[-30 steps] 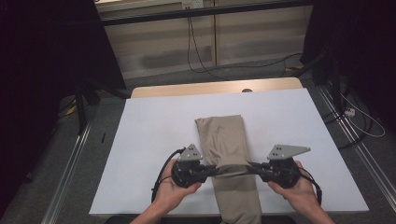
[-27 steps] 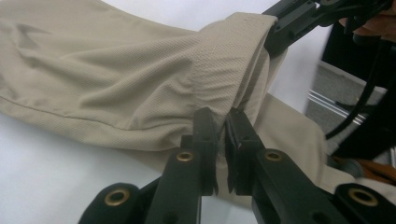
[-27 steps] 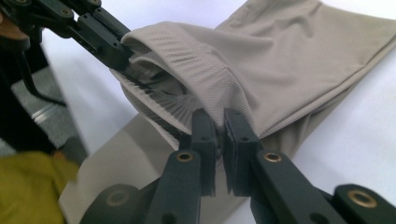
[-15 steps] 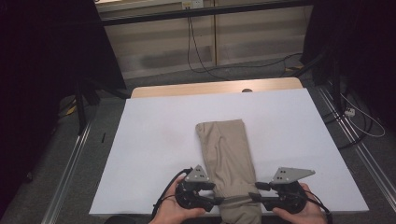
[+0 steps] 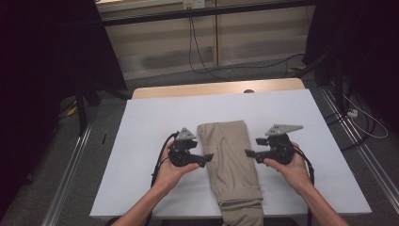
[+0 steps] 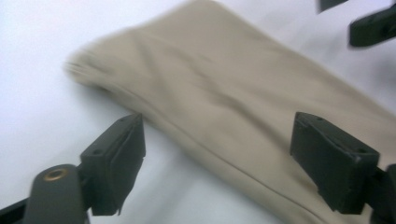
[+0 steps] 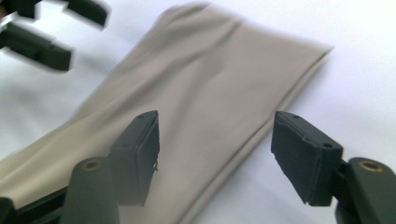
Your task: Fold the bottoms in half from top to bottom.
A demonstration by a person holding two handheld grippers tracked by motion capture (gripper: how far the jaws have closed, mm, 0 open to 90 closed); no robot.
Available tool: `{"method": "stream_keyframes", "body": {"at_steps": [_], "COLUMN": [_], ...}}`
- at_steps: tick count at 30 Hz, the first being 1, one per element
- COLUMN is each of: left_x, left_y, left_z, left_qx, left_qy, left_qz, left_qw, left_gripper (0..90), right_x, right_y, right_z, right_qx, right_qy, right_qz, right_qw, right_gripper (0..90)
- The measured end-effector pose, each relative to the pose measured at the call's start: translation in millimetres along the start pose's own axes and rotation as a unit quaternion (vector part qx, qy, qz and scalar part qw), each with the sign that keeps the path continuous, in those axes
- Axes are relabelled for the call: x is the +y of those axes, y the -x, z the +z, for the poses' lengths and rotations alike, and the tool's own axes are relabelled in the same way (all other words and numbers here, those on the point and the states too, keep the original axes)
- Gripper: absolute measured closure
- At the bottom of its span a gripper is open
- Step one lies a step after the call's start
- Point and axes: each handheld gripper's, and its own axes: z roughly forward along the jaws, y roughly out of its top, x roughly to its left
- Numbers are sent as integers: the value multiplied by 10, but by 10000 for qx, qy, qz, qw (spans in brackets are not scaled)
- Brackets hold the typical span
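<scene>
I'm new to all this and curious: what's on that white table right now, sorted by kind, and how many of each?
Folded beige trousers: 1
Hand-held grippers: 2, the left gripper and the right gripper, both open, one on each side of the trousers
Total: 3

trousers on table, between tools

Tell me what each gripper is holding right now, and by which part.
Nothing. The left gripper and right gripper have just opened, either side of the folded trousers.
</scene>
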Motion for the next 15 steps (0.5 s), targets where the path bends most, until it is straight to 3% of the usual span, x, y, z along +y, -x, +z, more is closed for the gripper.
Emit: {"method": "stream_keyframes", "body": {"at_steps": [1,2,4,5,13,15], "left_x": [37,73,155,183,347,357], "left_y": [-61,-123,-268,-315,-662,-748], "left_z": [47,103,193,246,550,591], "left_qx": [126,186,136,174,468,430], "left_qy": [11,-19,-141,-38,45,-25], "left_qz": [3,-127,-278,-427,-686,-743], "left_qw": [9999,9997,9994,9989,9965,9963], "left_gripper": [163,161,161,161,242,293], "right_x": [46,92,169,208,490,540], "right_y": [70,142,262,307,602,679], "right_z": [59,121,255,322,777,870], "right_qx": [-113,-161,-177,-234,-498,-580], "right_qy": [61,65,98,49,-113,-173], "right_qz": [5,62,124,105,70,66], "right_qw": [9999,9998,9997,9997,9987,9981], "right_gripper": [340,332,365,366,460,488]}}
